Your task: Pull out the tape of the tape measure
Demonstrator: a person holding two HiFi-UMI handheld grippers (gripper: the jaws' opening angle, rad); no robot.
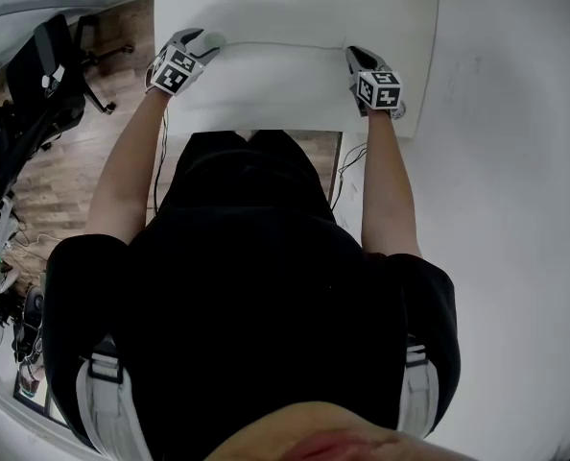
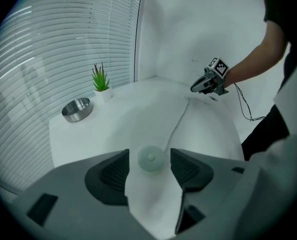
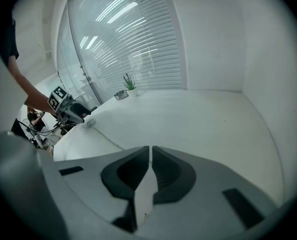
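My right fingers point(image 3: 164, 171) are clenched, pad almost against pad, on what I take to be the free end of the tape point(image 3: 108, 138), whose thin pale line crosses the worktop point(image 3: 203, 119) and disappears beneath them. My left fingers point(image 2: 114, 173) are released and well spread, and the small round tape measure point(image 2: 151, 159) lies on the worktop between their tips. It looks just clear of both pads, though I cannot rule out a light touch. From that case the strip leads away across the white surface to my right fingers at the far side. The pull looks to be in hand, with a good length already drawn out between case and end. Any further draw calls for the left fingers to close on the case and anchor it. The right would then carry the end away in line with the strip, so that the case is not dragged along. A steel bowl point(image 2: 77, 109) and a small potted plant point(image 2: 101, 81) sit well apart, by the blinds
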